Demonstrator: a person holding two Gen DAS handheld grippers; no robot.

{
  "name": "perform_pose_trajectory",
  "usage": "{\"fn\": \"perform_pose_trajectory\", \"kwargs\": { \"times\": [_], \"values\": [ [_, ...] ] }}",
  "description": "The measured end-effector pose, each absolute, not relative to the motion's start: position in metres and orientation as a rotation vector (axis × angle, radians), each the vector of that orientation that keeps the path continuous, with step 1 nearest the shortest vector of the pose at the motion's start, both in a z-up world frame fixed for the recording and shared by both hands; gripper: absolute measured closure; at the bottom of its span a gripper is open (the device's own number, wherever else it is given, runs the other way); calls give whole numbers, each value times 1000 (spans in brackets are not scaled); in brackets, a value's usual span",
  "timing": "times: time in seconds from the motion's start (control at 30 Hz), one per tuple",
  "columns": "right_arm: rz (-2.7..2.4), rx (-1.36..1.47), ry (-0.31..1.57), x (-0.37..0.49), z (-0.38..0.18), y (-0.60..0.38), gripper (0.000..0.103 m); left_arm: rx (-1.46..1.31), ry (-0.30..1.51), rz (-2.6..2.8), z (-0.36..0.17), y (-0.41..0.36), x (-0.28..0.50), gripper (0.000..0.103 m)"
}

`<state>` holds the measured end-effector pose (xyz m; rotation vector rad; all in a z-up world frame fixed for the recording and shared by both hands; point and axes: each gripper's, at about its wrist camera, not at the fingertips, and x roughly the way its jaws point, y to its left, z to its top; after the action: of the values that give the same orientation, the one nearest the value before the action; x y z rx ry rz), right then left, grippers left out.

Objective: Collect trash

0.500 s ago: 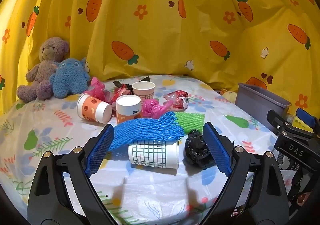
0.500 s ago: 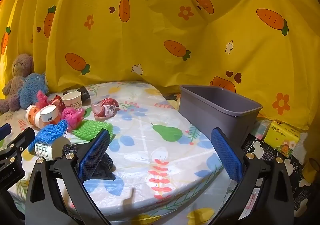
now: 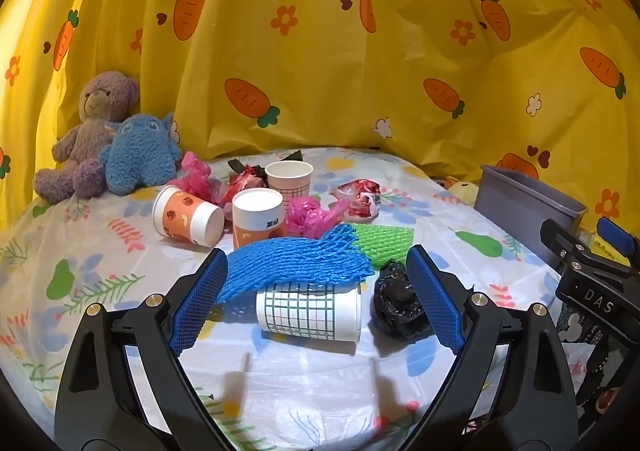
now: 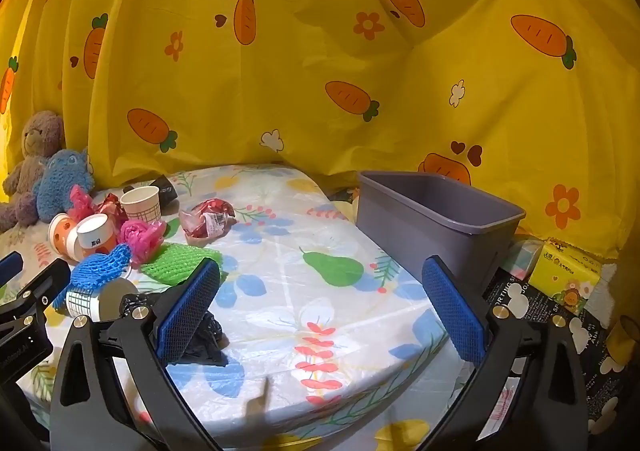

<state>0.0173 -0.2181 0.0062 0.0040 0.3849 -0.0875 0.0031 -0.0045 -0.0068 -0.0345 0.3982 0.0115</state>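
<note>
My left gripper (image 3: 316, 303), spread wide and empty, faces the grid-print cup (image 3: 308, 315) lying on the worktop (image 3: 120, 251), long axis crosswise (right gripper (image 4: 320, 311) idle, equally spread, further off).

Both cams sit low behind their own fingers, tilted a bit down across the bench (image 3: 120, 251) toward the yellow curtain (image 3: 320, 51). Left one is close up on the trash pile, right one looks further right at the grey bin (image 4: 432, 219). Both catch the checked cup (image 3: 308, 311), bin and plush toys (image 4: 44, 171).
</note>
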Motion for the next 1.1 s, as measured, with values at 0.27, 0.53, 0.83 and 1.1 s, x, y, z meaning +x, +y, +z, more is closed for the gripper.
{"fn": "perform_pose_trajectory", "kwargs": {
  "times": [0.27, 0.53, 0.83, 1.1],
  "values": [
    [-97, 10, 380, 19, 1, -211, 5, -35, 403, 12, -8, 7, 11, 13],
    [-97, 9, 380, 20, 3, -213, 5, -44, 408, 25, -7, 9, 14, 13],
    [-91, 5, 373, 23, 4, -209, 5, -46, 406, 24, -7, 9, 15, 13],
    [-85, 10, 360, 22, 5, -210, 5, -49, 411, 28, -5, 12, 15, 13]
  ]
}}
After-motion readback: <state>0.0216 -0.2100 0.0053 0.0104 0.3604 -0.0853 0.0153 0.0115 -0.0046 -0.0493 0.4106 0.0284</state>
